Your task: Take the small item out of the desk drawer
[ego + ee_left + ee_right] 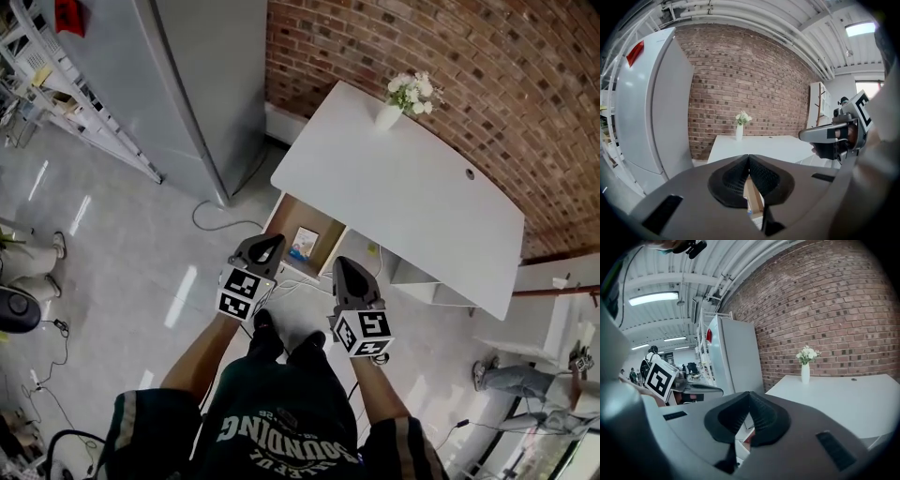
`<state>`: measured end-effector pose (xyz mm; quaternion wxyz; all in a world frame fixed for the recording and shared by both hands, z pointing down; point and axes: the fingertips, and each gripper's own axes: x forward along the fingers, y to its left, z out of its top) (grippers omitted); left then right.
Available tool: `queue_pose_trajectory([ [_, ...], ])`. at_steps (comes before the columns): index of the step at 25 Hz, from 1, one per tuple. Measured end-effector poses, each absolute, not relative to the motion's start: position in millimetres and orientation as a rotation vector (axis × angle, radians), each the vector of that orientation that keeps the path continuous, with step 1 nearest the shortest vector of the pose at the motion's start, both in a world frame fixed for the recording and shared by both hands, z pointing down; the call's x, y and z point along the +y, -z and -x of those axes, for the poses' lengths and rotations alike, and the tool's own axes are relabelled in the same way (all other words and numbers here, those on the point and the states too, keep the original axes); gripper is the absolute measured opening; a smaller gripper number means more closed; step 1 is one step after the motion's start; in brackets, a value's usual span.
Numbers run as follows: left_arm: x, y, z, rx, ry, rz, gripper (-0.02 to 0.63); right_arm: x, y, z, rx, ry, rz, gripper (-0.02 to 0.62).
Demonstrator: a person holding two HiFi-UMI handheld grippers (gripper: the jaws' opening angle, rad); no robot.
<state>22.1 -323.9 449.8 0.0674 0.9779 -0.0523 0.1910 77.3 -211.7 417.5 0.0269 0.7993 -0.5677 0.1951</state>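
While the person stands at the bottom of the head view, the grey left gripper [270,246] and the grey right gripper [343,272] hang mid-frame, each with its jaws pressed together on nothing. Just right of the left gripper's tip, apart from it, the small blue-and-white flat item [303,244] lies in the open wooden drawer [292,214] of the white desk [403,197]; the right gripper sits to its lower right. Farther up, a white vase of flowers [388,114] stands near the red brick wall [422,37].
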Motion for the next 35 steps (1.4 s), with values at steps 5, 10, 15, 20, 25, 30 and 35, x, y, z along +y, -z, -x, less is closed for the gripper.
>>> queue_pose_trajectory([
  [5, -325, -464, -35, -0.125, -0.604, -2.927, 0.017, -205, -428, -85, -1.704, -0.632, -2.492, 0.023],
  [10, -325, -478, -51, -0.119, -0.641, -2.911, 0.017, -206, -442, -99, -1.701, -0.652, -2.477, 0.023],
  [15, -323, -494, -62, -0.118, -0.68, -2.892, 0.017, -209, -455, -114, -1.702, -0.671, -2.472, 0.023],
  [20, -321, -509, -70, -0.116, -0.712, -2.879, 0.017, -212, -466, -124, -1.708, -0.679, -2.457, 0.023],
  [25, -318, -527, -80, -0.11, -0.756, -2.867, 0.018, -208, -480, -128, -1.714, -0.707, -2.436, 0.023],
  [30, -318, -551, -88, -0.131, -0.793, -2.841, 0.018, -204, -501, -132, -1.711, -0.745, -2.429, 0.023],
  [35, -314, -576, -93, -0.134, -0.819, -2.815, 0.018, -201, -519, -136, -1.702, -0.771, -2.427, 0.023],
])
